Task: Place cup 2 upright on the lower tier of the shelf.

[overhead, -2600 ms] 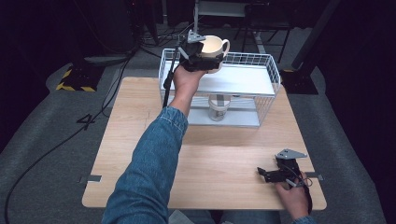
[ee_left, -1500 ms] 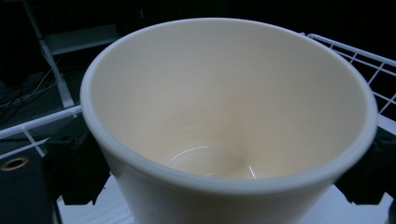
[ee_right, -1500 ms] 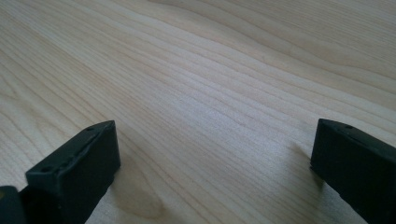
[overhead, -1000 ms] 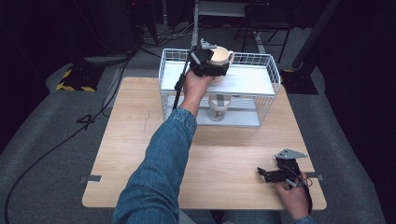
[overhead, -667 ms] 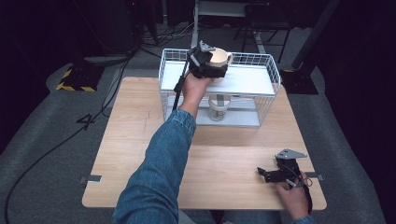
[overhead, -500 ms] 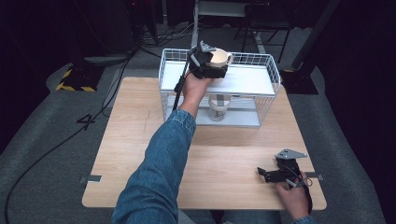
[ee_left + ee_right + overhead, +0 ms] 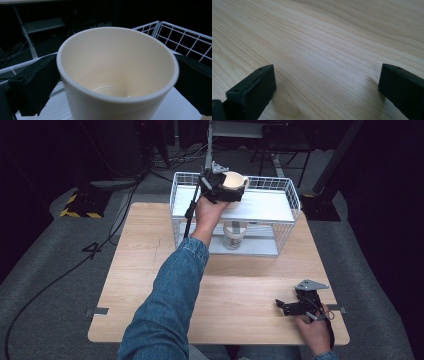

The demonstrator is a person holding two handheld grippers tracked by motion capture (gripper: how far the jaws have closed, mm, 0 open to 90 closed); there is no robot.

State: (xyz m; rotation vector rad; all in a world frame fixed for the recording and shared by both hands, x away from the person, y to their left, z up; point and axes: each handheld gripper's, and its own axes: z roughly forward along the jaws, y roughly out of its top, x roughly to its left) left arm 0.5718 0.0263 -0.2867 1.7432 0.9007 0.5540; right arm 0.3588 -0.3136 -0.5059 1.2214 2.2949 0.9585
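**Cream cup over the rack's top shelf**

Cream cup (image 7: pixel 117 75) is sitting clamped between the left gripper (image 7: pixel 223 187) jaws, just above the white top shelf (image 7: pixel 265 207) of the wire rack (image 7: pixel 287 187), near its back-left rim. Wide bare worktop (image 7: pixel 240 290) is lying around the right gripper (image 7: pixel 292 306), whose jaws are standing apart, holding nothing, near the front edge.

So the cream-coloured ceramic mug (image 7: pixel 234 182) with the thick rounded rim is sitting upright, mouth facing up, empty inside and glossy at the bottom. It's hanging out at the back left of the white wire rack's (image 7: pixel 280 210) top shelf, pinched on both sides.
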